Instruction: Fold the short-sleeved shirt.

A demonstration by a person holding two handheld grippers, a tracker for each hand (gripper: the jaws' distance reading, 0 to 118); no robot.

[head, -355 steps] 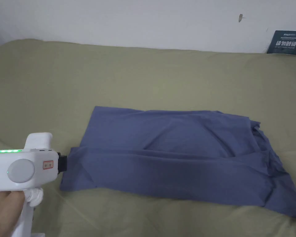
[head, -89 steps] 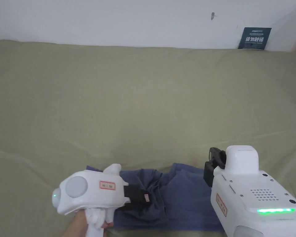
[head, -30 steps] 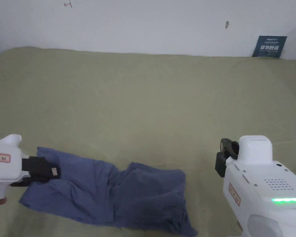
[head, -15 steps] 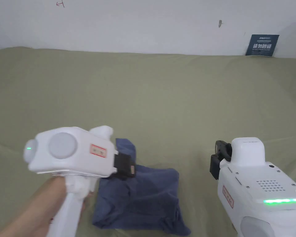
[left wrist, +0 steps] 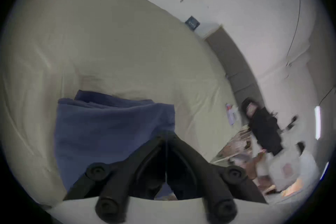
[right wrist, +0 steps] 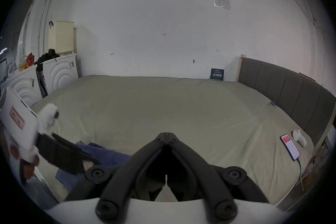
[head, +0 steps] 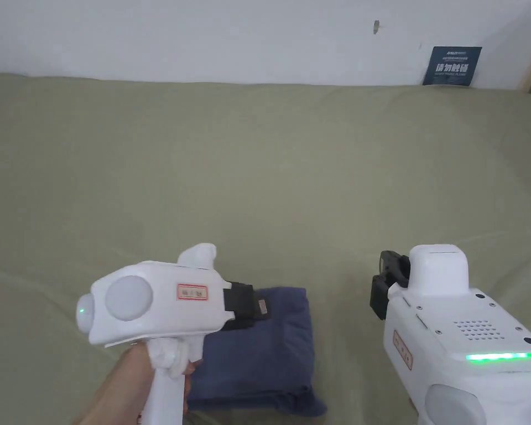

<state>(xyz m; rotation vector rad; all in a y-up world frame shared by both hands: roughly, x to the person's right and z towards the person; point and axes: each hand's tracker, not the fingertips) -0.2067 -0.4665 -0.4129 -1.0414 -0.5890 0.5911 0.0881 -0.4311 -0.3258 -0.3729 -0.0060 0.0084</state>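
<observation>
**Shirt down to a small packet**

The shirt lay spread wide across the bed; it is now folded into a compact block. My left gripper has come across from its left edge to sit over the folded top.

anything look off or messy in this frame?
Mostly tidy. The blue shirt sits folded into a compact block on the green sheet, but its near right corner sticks out unevenly. A lit phone lies on the bed near the headboard.
</observation>
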